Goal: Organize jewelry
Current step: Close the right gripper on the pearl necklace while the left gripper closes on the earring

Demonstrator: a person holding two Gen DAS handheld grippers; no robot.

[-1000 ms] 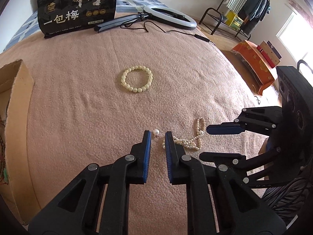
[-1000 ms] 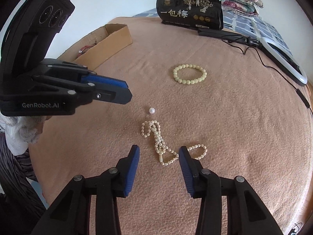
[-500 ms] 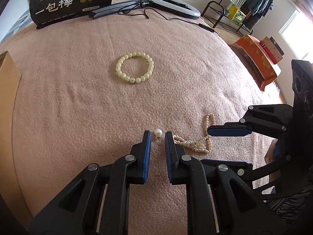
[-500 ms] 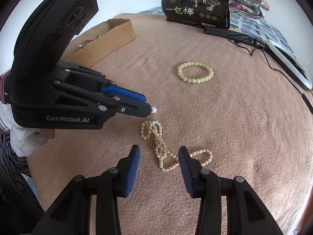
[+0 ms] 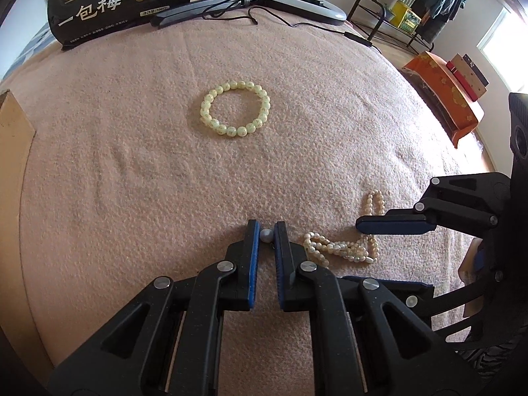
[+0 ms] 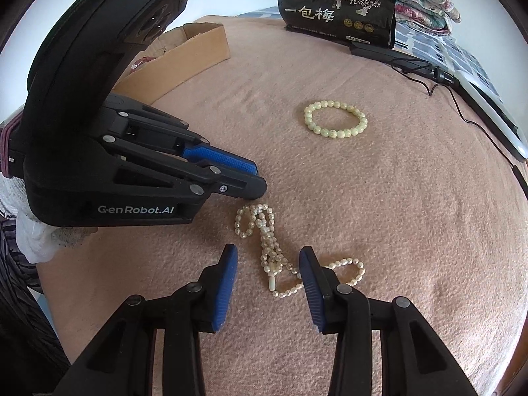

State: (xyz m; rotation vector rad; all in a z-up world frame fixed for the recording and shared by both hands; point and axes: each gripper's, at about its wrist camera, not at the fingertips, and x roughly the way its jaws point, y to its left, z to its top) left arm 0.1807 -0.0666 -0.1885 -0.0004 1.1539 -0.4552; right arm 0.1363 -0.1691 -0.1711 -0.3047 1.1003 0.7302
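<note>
My left gripper point(image 5: 266, 231) is closed down on a small pearl earring point(image 5: 266, 235) at its fingertips, low on the pink blanket; in the right wrist view point(image 6: 255, 178) its tips hide the pearl. A tangled pearl necklace point(image 5: 343, 246) lies just right of it. My right gripper point(image 6: 268, 260) is open and straddles the necklace point(image 6: 269, 250) without touching it. A pale green bead bracelet point(image 5: 235, 108) lies farther out, also in the right wrist view point(image 6: 335, 122).
A cardboard box point(image 6: 184, 59) stands at the blanket's left edge point(image 5: 13, 151). A black snack bag point(image 5: 118, 0), a ring light point(image 5: 297, 0) and its cable point(image 6: 462, 109) lie at the far side. An orange stand point(image 5: 442, 92) is beyond the bed.
My left gripper moved forward over the pearl earring and narrowed around it. My right gripper moved forward so the necklace now lies between its open fingers.
</note>
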